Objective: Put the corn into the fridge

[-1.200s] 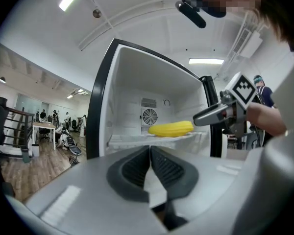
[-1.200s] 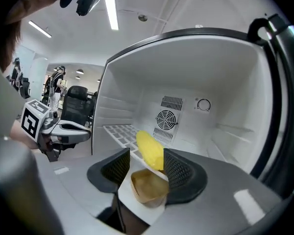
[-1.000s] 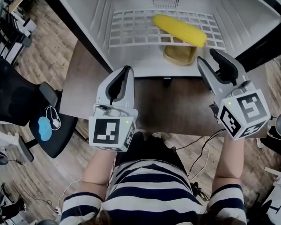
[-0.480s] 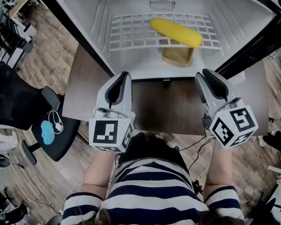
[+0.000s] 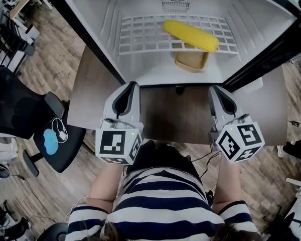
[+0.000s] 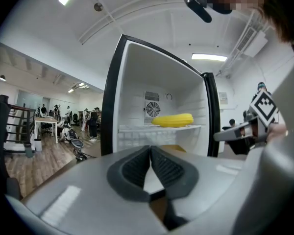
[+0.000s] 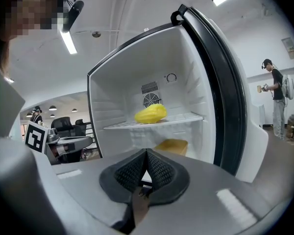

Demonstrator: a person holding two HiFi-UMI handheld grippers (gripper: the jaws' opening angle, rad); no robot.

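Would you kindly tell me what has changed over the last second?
The right gripper has pulled back from the fridge toward the person, rolled, and its jaws have just closed on nothing. The corn still lies on the wire shelf, the left gripper stays shut, and the fridge remains open.

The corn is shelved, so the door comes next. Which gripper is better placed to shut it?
Right, likely: the right gripper, jaws just closed empty, sits beside the open fridge door; the left gripper, also shut, is across the opening.
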